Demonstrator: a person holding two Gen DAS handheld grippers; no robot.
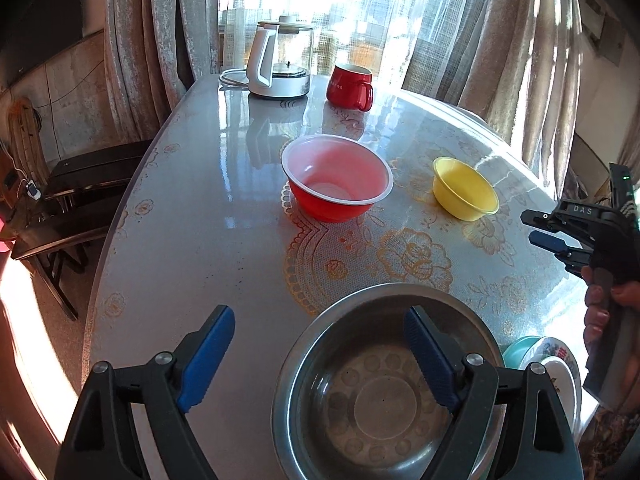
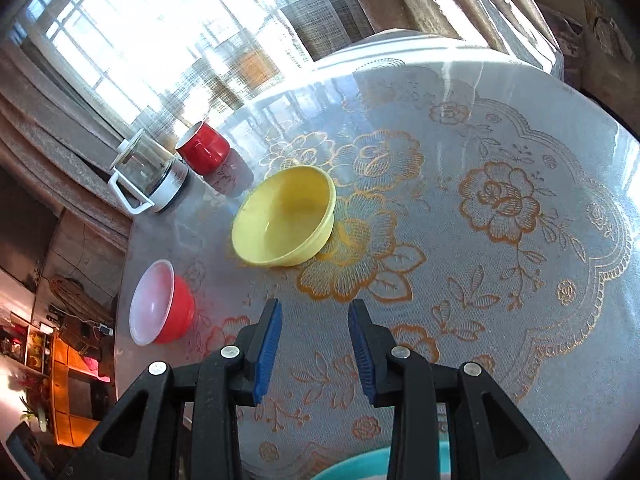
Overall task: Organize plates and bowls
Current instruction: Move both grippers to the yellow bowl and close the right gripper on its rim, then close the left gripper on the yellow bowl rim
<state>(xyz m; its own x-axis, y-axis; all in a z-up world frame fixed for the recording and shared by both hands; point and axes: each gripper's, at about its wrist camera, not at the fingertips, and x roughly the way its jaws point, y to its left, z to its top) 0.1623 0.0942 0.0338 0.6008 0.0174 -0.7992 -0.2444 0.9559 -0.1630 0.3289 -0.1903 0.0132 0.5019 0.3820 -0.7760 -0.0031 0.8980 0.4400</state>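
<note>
Left claw, spread wide, one finger inside steel bowl at near desk edge; right claw parted, empty, yellow bowl ahead.

Red bowl white inside, yellow bowl, red mug, grey tablecloth with gold floral pattern

Strong daylight pours through the window, which is blown out to near white in both views. Glare streaks the glossy table and mirrors the kettle. The room's left side sits in deep shadow, with a sunlit patch low down. Both pictures are sharp at centre; fisheye bending curves the curtains and darkens the corners.
</note>
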